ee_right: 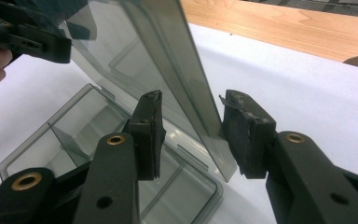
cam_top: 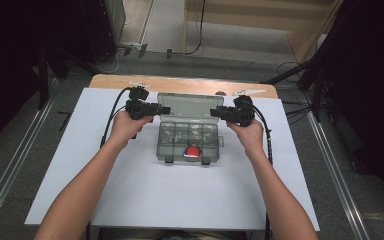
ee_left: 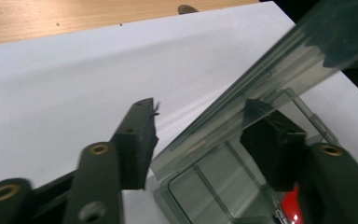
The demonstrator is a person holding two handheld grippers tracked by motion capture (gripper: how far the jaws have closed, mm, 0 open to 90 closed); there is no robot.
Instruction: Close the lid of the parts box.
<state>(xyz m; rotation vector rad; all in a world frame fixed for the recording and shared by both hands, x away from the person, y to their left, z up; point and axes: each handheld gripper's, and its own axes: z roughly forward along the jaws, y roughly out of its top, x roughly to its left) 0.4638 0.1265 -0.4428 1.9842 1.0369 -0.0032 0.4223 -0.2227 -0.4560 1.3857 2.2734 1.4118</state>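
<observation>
A smoky clear plastic compartment box sits at the middle of the white sheet, its lid raised upright at the back. A small red thing lies in a front compartment. My left gripper is at the lid's left edge. In the left gripper view that gripper is open, and the lid passes between the pads with gaps on both sides. My right gripper is at the lid's right edge. It straddles the lid, close to one pad and apart from the other.
The white sheet covers most of a wooden table, whose bare wood shows along the far edge. Dark stands and cables crowd the floor on both sides and behind. Cables trail from both grippers along the forearms.
</observation>
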